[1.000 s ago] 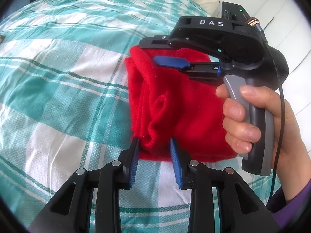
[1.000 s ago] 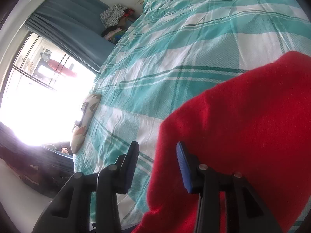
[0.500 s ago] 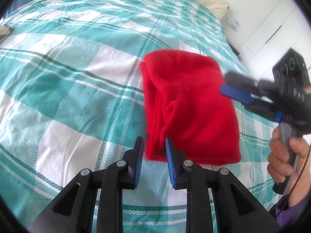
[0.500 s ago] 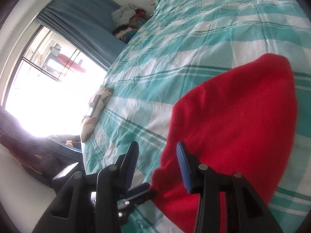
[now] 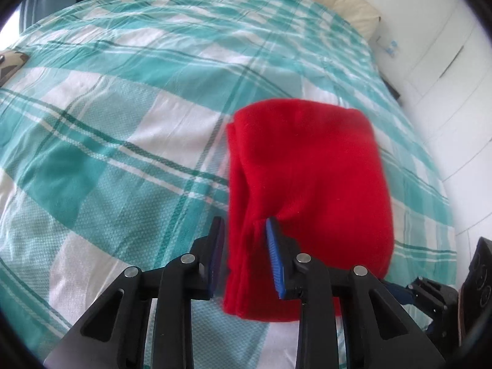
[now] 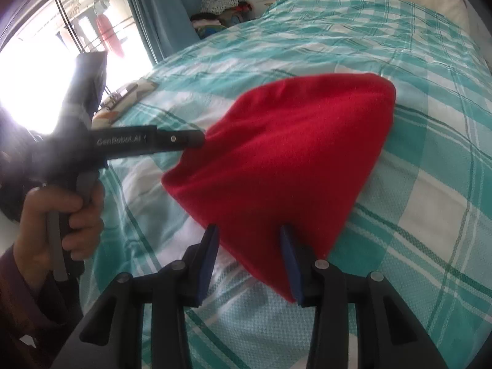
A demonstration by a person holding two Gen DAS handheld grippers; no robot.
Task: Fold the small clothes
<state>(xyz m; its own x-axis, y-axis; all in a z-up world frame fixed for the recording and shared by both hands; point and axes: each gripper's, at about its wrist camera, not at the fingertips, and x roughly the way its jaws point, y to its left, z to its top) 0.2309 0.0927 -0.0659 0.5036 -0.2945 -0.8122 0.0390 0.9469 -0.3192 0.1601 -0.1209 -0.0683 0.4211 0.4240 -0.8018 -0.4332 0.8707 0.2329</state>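
Status, left to right: left gripper [image 5: 244, 229] sits at the near-left corner of the red garment [image 5: 307, 169], jaws about a quarter open and astride the stacked left-hand edge. Its right pad touches the fleece and puckers it. The left pad seems to show a sliver of gap, so we don't count this as a pinch yet.

The garment lies flat on the checked bedspread [image 5: 123, 123], right of centre, already folded into a thick oblong with layers showing along its left side.

Right gripper [image 6: 249, 233] is at the near-right corner, jaws moderately open with the corner between them, gripping nothing.

We judge the step to be taking both near corners for another fold away from us. To do it well:
- left: push in until all layers are between the pads, then close. Catching only the top layer will peel the stack open.
- right: go deeper before closing, since the corner is barely inside.
- lift both evenly and carry to the far edge, keeping the near edge taut.
- fleece is bulky, so expect springback and press down after release.
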